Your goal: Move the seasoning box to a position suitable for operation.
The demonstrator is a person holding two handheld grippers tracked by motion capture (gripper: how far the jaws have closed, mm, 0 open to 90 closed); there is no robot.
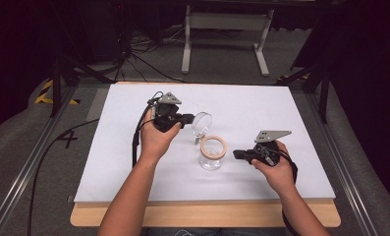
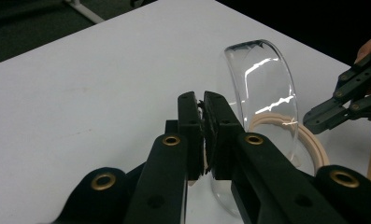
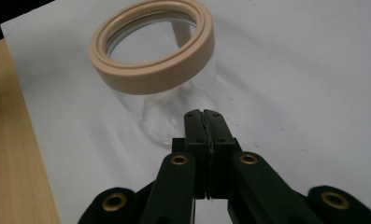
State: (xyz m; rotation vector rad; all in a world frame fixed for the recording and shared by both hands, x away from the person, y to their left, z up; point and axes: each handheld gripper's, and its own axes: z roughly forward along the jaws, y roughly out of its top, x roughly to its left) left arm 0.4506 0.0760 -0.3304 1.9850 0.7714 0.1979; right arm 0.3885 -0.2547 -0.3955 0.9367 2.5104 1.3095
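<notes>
My left tongs (image 1: 191,119) pinch the clear lid (image 1: 202,123) on edge; right tongs (image 1: 236,154), closed empty, point at the upright jar (image 1: 212,153) mid-bench.

Left gripper (image 2: 205,114) clamped on clear lid (image 2: 262,88) above beige-rimmed jar (image 2: 314,144)

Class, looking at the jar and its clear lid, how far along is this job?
Done: the lid is swung open off the jar. In hand: the left gripper is shut at the lid's edge; the right gripper, shut, points at the jar. Left: unclear, since the jar looks empty.
</notes>
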